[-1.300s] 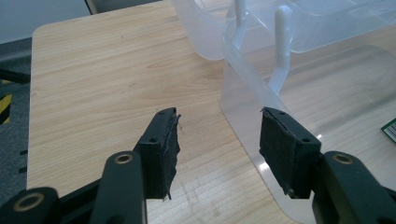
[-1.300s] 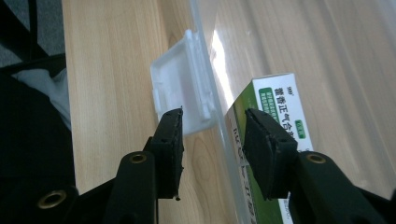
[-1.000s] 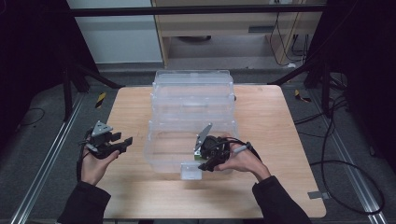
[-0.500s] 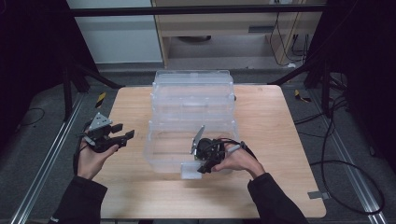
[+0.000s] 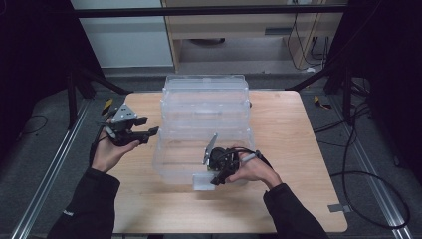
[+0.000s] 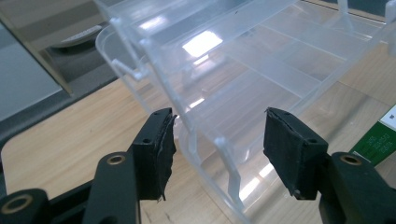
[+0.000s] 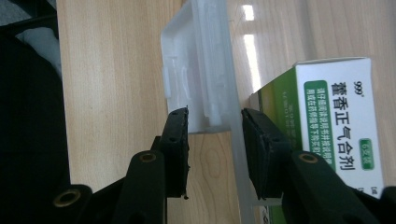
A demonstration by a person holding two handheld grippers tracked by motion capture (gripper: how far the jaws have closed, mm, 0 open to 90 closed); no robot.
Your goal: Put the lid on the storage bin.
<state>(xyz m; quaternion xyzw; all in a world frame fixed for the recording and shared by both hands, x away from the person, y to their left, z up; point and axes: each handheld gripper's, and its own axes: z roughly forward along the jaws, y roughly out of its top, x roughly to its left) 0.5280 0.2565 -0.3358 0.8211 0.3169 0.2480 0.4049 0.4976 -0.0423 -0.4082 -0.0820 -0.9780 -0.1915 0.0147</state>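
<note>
A clear plastic storage box (image 5: 206,107) with stepped tiers stands in the middle of the wooden table (image 5: 298,149). My right gripper (image 5: 214,179) points down at the front wall. In the right gripper view its jaws (image 7: 215,116) have just been closing and now clamp the white latch (image 7: 196,74) against the clear wall. A green and white medicine carton (image 7: 341,116) lies behind that wall, inside the box. My left gripper (image 5: 148,127) hovers at the box's left side. Its jaws stand open (image 6: 219,140), with the box's ribbed rim (image 6: 224,158) between them, untouched.
The latch shows as a pale tab (image 5: 203,182) at the box's front edge. Bare wood lies to the right of the box and along the near edge. Black frame legs (image 5: 79,84) and cables (image 5: 358,124) stand on the floor around the table.
My left hand has risen and moved right, toward the box's left wall. The right gripper has shifted slightly down onto the front latch, its jaws narrower.
</note>
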